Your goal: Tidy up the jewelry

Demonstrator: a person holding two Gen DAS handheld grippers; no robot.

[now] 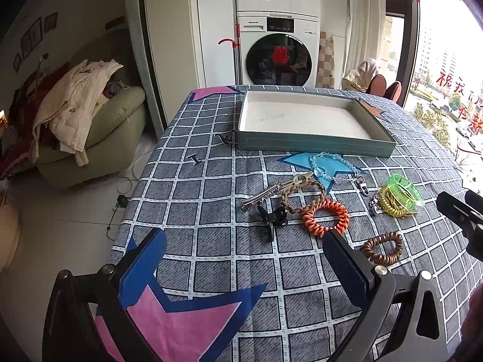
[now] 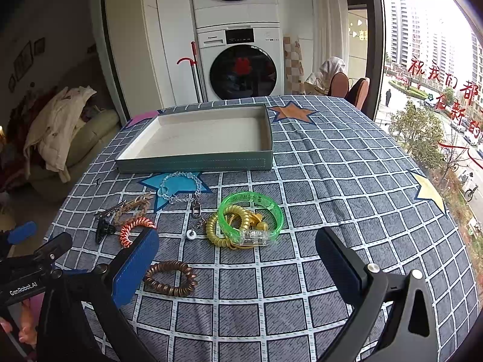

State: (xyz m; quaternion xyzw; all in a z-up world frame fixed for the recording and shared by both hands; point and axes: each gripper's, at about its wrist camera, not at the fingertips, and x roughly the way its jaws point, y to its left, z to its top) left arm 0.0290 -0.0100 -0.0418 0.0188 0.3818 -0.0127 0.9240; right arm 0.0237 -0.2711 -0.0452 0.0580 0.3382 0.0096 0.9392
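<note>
An empty teal tray with a white lining stands at the far middle of the table. In front of it lie a clear bead bracelet, a silver hair clip, a braided tan bracelet, a black claw clip, an orange coil tie, a brown coil tie, a yellow coil tie and a green bangle. My left gripper is open and empty, near of the pile. My right gripper is open and empty, just near of the green bangle.
The table has a grey checked cloth with coloured stars. A washer and dryer stack stands behind it. A sofa with clothes is at the left. A window is at the right. The right gripper's body shows in the left wrist view.
</note>
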